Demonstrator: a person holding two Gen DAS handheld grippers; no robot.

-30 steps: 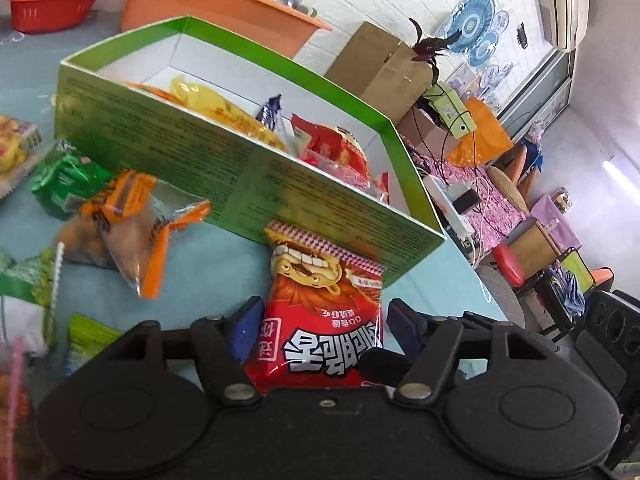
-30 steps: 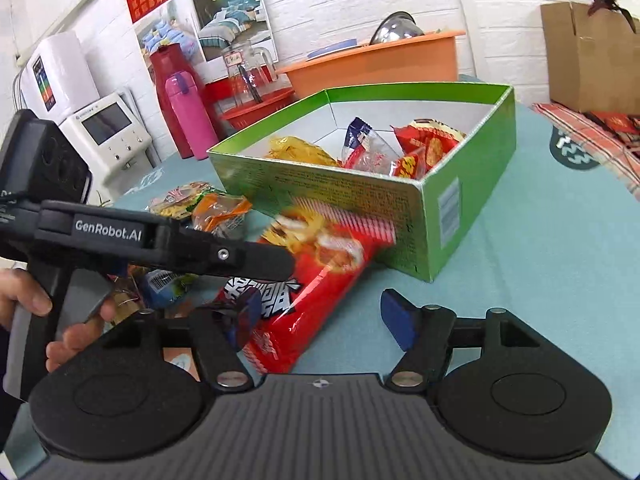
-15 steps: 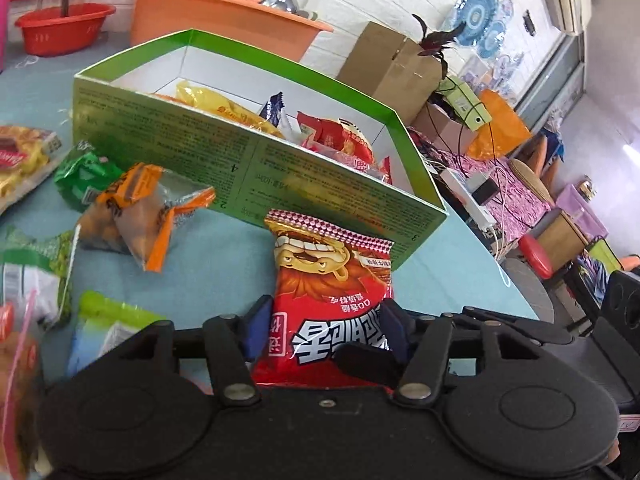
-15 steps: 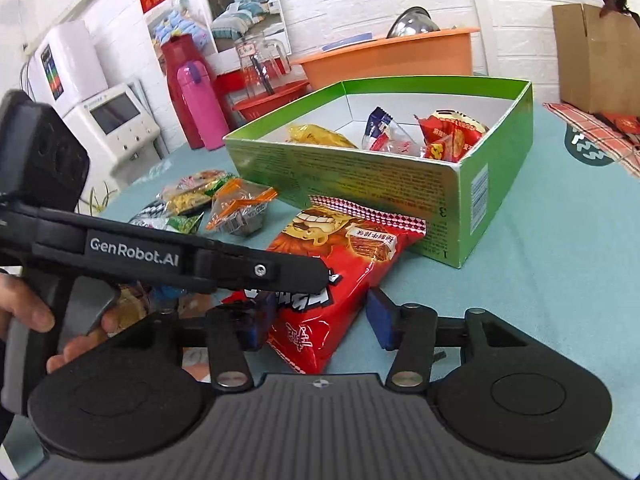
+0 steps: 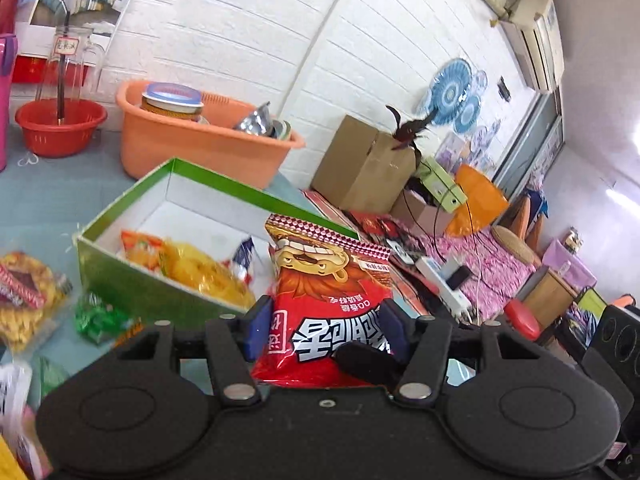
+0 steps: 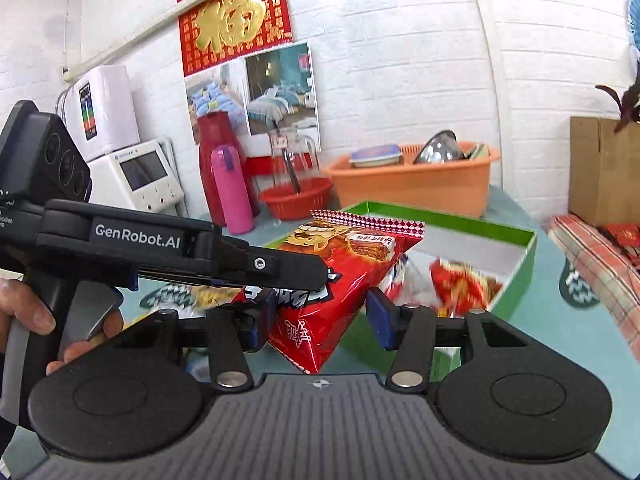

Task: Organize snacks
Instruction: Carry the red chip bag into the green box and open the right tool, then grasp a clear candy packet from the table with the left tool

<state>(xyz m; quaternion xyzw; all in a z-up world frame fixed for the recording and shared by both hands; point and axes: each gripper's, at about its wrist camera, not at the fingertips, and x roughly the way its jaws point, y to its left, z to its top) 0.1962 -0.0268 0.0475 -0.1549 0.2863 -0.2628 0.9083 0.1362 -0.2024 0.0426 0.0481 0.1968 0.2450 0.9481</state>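
So, nearest the lens: the left gripper (image 5: 326,320) is clamped on a red snack bag (image 5: 328,292), blue pads pressed in on both side edges down near the bag's bottom. The bag is held upright, with the print seen upside down from this side.

From the right wrist view the same bag is seen sitting between the pads of the right gripper (image 6: 318,316) as well. Its jaws have just been closing, and the bag looks pinched there too, though the right-hand pad's contact is a close call. A hand (image 6: 24,320) is seen wrapped around the left gripper's handle.

The bag is kept clear of the blue table (image 5: 40,200), its top edge poking up over the near wall of the green box (image 5: 132,288). A yellow snack pack (image 5: 200,268) is already lying inside the box. A green packet (image 5: 100,318) is left loose on the table just outside it.

Further back an orange basin (image 5: 200,148) and a red basket (image 5: 60,128) are parked by the white brick wall.
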